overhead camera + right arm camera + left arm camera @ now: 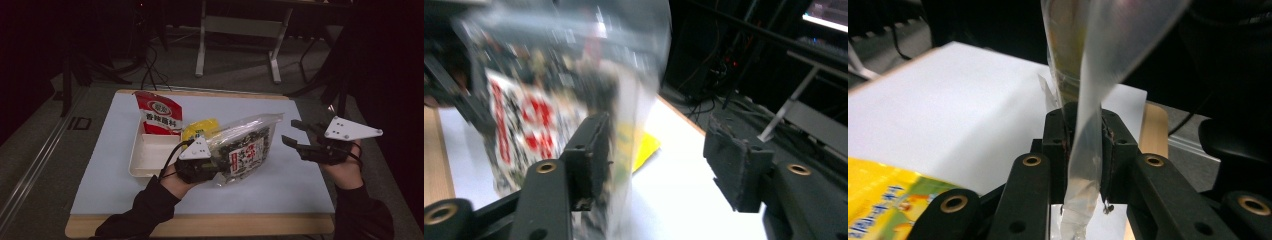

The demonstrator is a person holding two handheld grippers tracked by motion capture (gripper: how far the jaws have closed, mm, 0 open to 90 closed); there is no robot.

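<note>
Though blurred, seemingly dark-filled clear snack bag (245, 147).

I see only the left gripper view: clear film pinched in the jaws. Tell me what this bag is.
Observer: In the high view, the clear bag holds dark contents behind a red and white label; the left gripper grips its near-left edge.
Operator: Report the other gripper.
Observer: The right gripper stands to the bag's right, apart from it, with its jaws open and empty.
Operator: Name what lies left of the bag.
Observer: A white tray, with a red packet leaning at its far end. A yellow packet sits between tray and bag.
</note>
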